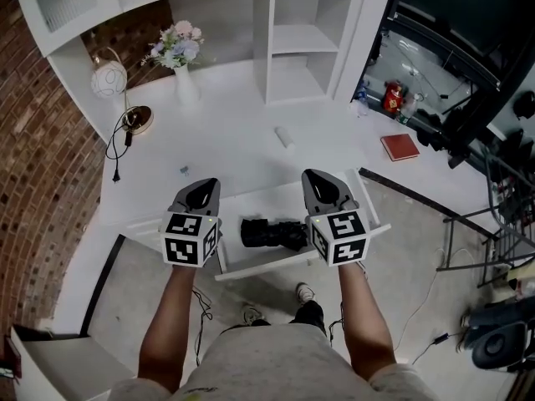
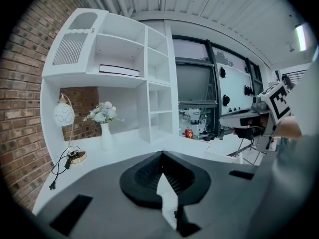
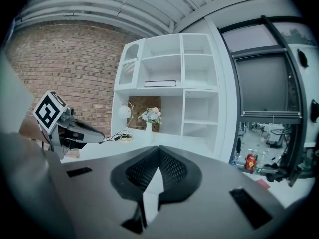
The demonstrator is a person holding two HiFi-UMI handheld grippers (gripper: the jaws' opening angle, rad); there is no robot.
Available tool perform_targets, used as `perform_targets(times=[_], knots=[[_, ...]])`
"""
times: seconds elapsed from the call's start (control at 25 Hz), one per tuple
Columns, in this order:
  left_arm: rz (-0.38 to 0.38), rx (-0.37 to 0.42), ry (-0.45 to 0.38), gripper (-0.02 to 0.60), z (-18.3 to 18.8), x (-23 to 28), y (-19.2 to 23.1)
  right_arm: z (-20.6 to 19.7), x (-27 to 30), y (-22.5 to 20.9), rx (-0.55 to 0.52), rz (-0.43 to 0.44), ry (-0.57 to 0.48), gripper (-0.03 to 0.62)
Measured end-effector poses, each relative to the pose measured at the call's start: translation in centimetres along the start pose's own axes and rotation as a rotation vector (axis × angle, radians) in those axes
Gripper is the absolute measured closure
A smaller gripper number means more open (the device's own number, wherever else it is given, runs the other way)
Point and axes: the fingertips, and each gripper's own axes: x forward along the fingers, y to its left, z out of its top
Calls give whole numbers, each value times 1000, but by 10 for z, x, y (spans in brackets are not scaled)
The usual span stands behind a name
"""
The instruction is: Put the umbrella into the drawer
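Note:
A black folded umbrella lies inside the open white drawer under the desk top. My left gripper hovers over the drawer's left side, its jaws shut with nothing between them. Over the drawer's right side my right gripper is likewise shut and empty. Both grippers point toward the desk and its shelves, and the umbrella lies between and below them, apart from both. Neither gripper view shows the umbrella.
The white desk top carries a vase of flowers, a round lamp with a trailing cable, a small white cylinder and a red book. White shelving stands behind. Dark equipment fills the far right.

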Motion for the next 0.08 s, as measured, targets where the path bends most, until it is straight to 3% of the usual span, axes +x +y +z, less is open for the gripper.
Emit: perform_targets(times=[0.08], knots=[[6,-7,0,588,-2,-2,3,-1,2,3,-1,7,5,591]])
